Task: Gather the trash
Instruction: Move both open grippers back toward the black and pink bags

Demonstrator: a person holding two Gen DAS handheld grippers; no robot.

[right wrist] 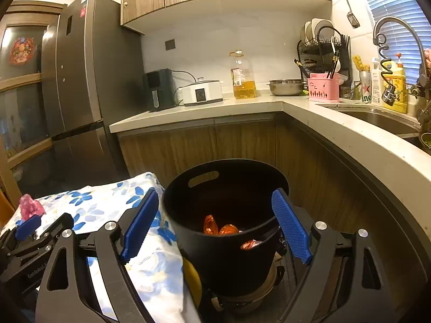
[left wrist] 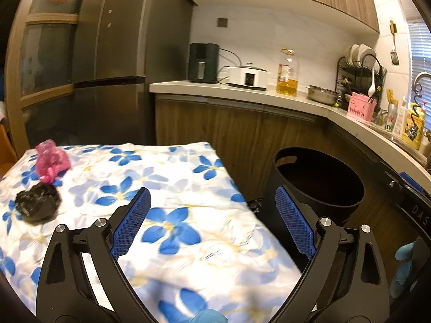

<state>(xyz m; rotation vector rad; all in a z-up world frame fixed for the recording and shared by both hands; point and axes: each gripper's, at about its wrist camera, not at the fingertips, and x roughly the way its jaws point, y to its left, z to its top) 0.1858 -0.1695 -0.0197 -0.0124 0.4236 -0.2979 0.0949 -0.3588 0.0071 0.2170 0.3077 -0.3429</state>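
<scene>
A crumpled black bag (left wrist: 37, 205) and a crumpled pink bag (left wrist: 51, 160) lie on the table with the blue-flower cloth (left wrist: 172, 231), at its far left. My left gripper (left wrist: 212, 223) is open and empty above the cloth's right part, well right of both bags. A black bin (right wrist: 229, 215) stands on the floor beside the table; orange and red-white wrappers (right wrist: 221, 227) lie inside. My right gripper (right wrist: 215, 226) is open and empty just above the bin's mouth. The bin also shows in the left wrist view (left wrist: 317, 185). The pink bag shows in the right wrist view (right wrist: 30, 206), with the left gripper's fingertip (right wrist: 27, 227) below it.
A kitchen counter (right wrist: 269, 105) wraps the corner behind the bin, carrying an air fryer (right wrist: 159, 90), a cooker, an oil bottle (right wrist: 242, 75), a steel bowl and a dish rack. A sink (right wrist: 382, 121) is at right, a fridge (right wrist: 80, 80) at left. Something light blue (left wrist: 207, 319) sits at the table's near edge.
</scene>
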